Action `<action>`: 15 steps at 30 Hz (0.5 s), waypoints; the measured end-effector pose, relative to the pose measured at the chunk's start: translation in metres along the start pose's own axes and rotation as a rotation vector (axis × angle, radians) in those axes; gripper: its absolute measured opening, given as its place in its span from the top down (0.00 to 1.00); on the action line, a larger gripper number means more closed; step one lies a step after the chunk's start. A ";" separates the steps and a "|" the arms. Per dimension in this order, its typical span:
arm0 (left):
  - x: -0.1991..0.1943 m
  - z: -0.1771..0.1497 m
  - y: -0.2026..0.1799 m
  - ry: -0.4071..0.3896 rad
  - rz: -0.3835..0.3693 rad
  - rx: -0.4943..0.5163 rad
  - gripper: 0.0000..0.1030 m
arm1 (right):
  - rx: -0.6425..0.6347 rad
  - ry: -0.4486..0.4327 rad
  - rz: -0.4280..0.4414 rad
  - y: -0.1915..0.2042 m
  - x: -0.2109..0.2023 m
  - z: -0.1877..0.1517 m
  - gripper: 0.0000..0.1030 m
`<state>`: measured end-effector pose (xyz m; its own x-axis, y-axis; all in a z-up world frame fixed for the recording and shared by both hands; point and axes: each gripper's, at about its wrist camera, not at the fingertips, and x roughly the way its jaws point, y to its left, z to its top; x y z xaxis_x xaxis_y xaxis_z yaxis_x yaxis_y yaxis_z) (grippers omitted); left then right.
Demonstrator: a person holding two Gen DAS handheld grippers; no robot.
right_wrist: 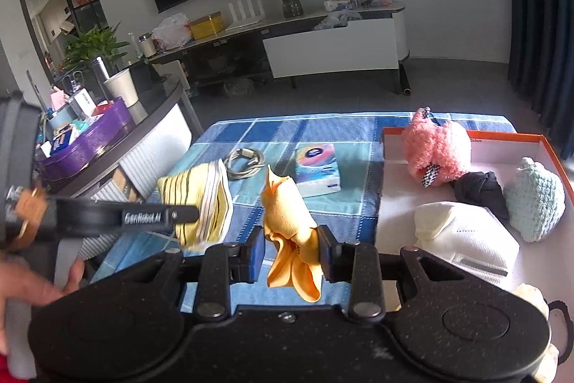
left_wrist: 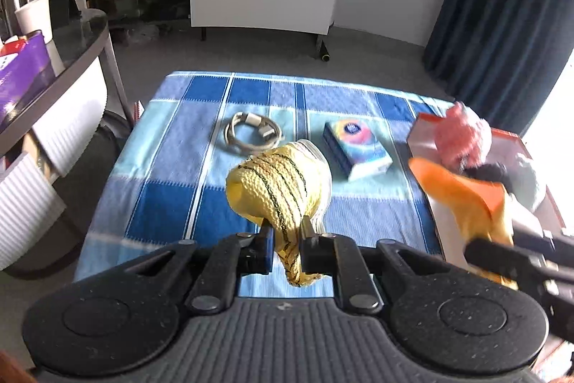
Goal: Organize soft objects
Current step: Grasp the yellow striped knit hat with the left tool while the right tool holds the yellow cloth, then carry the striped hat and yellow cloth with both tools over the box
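My left gripper [left_wrist: 285, 232] is shut on a yellow knitted piece with black stripes [left_wrist: 280, 189] and holds it above the blue checked cloth [left_wrist: 172, 203]. It also shows in the right wrist view [right_wrist: 201, 196]. My right gripper [right_wrist: 291, 250] is shut on an orange cloth [right_wrist: 287, 214], held above the cloth's right part, beside the orange-rimmed white box [right_wrist: 394, 203]. The orange cloth also shows in the left wrist view [left_wrist: 462, 192]. The box holds a pink plush [right_wrist: 436, 149], a black knotted fabric [right_wrist: 480, 189], a mint knitted pouch [right_wrist: 534, 200] and a white mask [right_wrist: 466, 236].
A coiled white cable [left_wrist: 251, 131] and a colourful tissue pack [left_wrist: 355, 149] lie on the checked cloth. A dark curved counter [right_wrist: 150, 117] with a purple box [right_wrist: 89, 139] stands at the left. A TV console [right_wrist: 333, 49] stands far behind.
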<state>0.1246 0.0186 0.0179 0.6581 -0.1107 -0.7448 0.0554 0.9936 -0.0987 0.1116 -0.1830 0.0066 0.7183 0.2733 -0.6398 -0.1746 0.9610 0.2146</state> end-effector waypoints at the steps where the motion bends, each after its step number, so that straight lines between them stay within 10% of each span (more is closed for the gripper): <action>1: -0.005 -0.003 -0.001 0.002 0.002 0.007 0.85 | -0.004 -0.005 0.000 0.002 -0.002 0.000 0.62; 15: -0.036 -0.024 -0.013 -0.016 0.021 0.015 0.85 | -0.017 -0.027 -0.018 0.014 -0.033 -0.008 0.62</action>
<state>0.0823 0.0089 0.0306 0.6713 -0.0890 -0.7358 0.0520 0.9960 -0.0731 0.0800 -0.1782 0.0246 0.7395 0.2547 -0.6231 -0.1728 0.9665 0.1900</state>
